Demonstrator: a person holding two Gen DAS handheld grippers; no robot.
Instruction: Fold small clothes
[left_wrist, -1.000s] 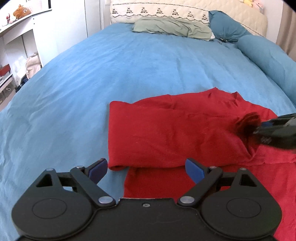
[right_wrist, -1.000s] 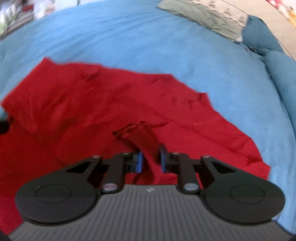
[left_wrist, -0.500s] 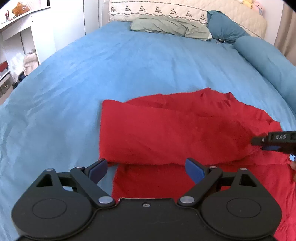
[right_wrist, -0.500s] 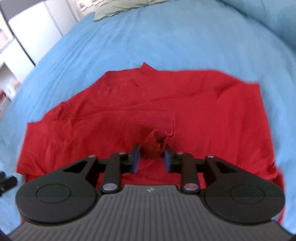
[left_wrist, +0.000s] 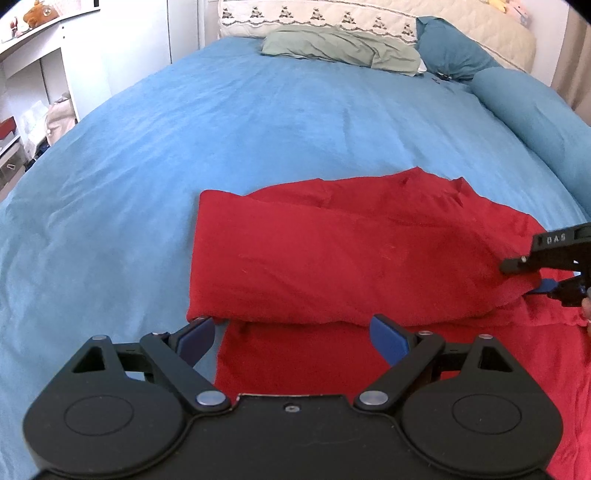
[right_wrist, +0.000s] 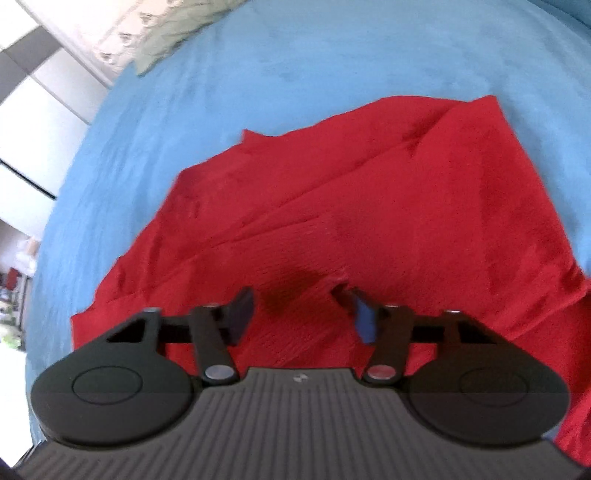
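A red garment (left_wrist: 332, 258) lies on the blue bed cover (left_wrist: 258, 129), one layer folded over another. My left gripper (left_wrist: 291, 326) hovers open over the garment's near left corner, with nothing between its blue pads. At the garment's right edge my right gripper (left_wrist: 521, 278) reaches in. In the right wrist view my right gripper (right_wrist: 295, 299) has its jaws apart and closing; the red garment (right_wrist: 369, 203) lies flat beneath and between them, and the pads do not press on it.
A green pillow (left_wrist: 340, 48) and a dark blue pillow (left_wrist: 450, 55) lie at the headboard. A blue bolster (left_wrist: 535, 110) runs along the right side. White shelves (left_wrist: 37, 74) stand beyond the bed's left edge.
My right gripper let go of the bunched red fabric, spread its jaws, rolled and shifted toward the garment's right edge. The fabric now lies flat. My left gripper stayed put.
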